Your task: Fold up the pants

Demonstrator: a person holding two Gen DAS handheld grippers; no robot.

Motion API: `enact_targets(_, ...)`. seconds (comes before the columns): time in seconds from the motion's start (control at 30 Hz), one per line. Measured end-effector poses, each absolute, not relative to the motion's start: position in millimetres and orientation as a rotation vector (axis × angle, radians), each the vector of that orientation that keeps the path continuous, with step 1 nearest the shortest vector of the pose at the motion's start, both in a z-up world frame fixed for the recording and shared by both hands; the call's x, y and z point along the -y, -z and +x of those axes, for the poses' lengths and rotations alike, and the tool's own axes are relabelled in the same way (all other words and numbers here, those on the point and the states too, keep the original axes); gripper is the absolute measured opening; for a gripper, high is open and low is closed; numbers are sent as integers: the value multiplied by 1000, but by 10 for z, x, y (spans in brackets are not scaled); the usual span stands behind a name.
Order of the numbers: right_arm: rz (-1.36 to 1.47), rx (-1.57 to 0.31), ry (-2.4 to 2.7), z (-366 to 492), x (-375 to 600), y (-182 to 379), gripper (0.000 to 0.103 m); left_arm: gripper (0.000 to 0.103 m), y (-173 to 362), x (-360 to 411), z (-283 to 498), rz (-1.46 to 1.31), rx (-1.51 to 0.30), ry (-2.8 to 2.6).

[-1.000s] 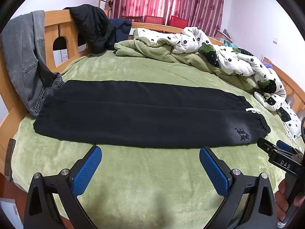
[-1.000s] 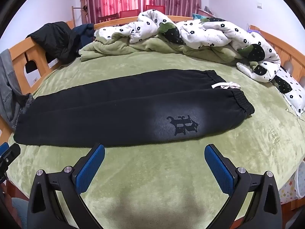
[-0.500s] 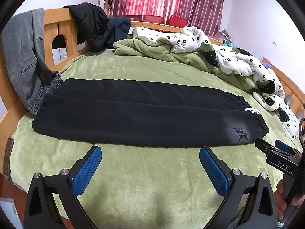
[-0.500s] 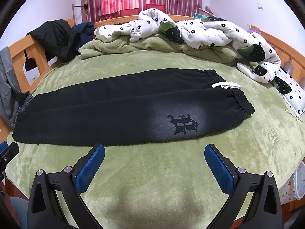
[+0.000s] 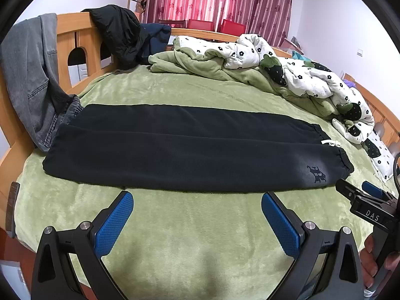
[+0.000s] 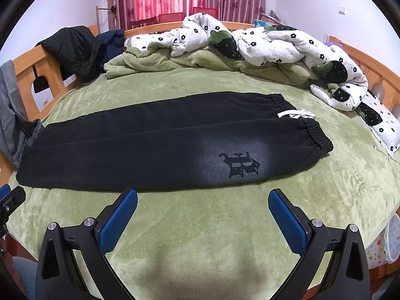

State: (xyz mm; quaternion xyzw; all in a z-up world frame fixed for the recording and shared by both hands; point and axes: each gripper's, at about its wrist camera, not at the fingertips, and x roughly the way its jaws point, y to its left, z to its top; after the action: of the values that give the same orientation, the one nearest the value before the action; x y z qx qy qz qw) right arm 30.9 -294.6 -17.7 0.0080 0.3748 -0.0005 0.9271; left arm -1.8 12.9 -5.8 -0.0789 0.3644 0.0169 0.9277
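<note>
Black sweatpants (image 5: 190, 150) lie flat on the green bed, folded lengthwise leg on leg, cuffs at the left, elastic waistband with a white drawstring (image 6: 297, 114) at the right. A black logo (image 6: 240, 166) sits near the waist. My left gripper (image 5: 197, 207) is open and empty, hovering over the blanket just short of the pants' near edge. My right gripper (image 6: 202, 206) is open and empty, just short of the near edge below the logo. The right gripper also shows at the right edge of the left wrist view (image 5: 370, 205).
Green blanket (image 5: 200, 245) covers the bed. A rumpled white flowered duvet (image 6: 262, 42) and green cover are heaped at the back and right. Grey jeans (image 5: 32, 75) and a black jacket (image 5: 117, 35) hang on the wooden rail (image 5: 72, 40) at left.
Both grippers have drawn back and risen slightly, so the pants sit a little farther away in both views. The jaws stay open. The pants have not moved.
</note>
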Motion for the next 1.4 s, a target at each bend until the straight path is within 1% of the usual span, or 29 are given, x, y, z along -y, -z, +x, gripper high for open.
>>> enact_targets(1.4, -9, -748, -1, 285, 2908, 100, 102, 103, 51, -90, -21, -159, -750, -41)
